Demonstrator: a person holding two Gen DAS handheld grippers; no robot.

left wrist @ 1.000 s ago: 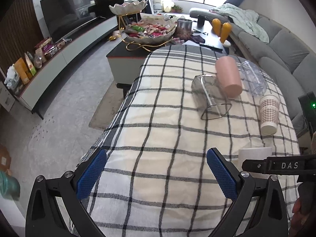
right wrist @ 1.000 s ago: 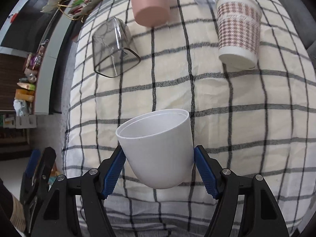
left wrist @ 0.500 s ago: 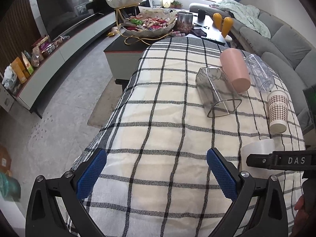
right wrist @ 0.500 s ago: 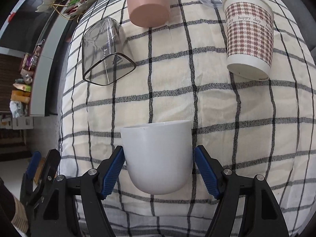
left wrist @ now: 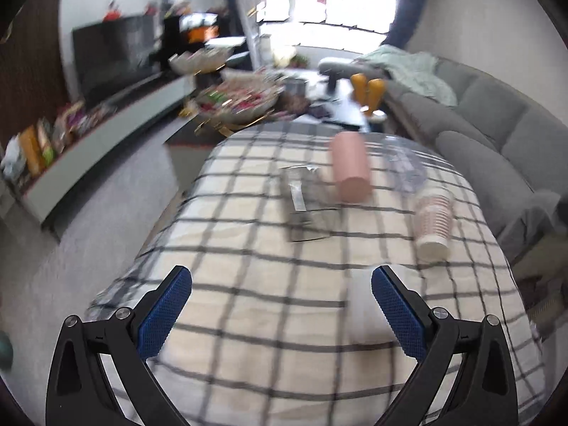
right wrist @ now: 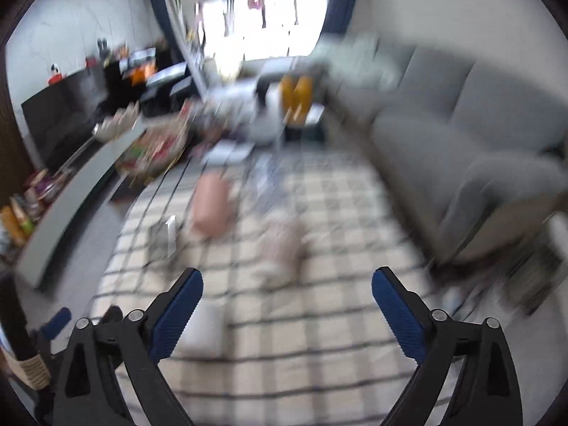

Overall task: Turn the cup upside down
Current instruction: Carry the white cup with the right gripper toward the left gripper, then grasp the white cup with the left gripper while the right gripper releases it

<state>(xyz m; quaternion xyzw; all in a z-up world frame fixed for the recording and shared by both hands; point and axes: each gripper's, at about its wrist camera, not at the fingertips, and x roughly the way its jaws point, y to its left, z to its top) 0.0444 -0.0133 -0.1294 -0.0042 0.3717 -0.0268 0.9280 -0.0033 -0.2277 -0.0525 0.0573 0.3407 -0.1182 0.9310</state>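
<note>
Both the left gripper [left wrist: 282, 305] and right gripper [right wrist: 287, 305] gape empty, the white cup [left wrist: 369, 305] standing free on the checked cloth [left wrist: 248, 248], seemingly finished.

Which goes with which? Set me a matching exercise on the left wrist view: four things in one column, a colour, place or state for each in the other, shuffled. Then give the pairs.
Things:
1. white cup
2. pink cup
3. square glass
4. left claw

Descriptions:
a. see-through
b. open, with nothing between its fingers
c. closest to the camera of the three vessels, ungripped
d. just right of the glass, farther up the table

Pairs: 1-c, 2-d, 3-a, 4-b
</note>
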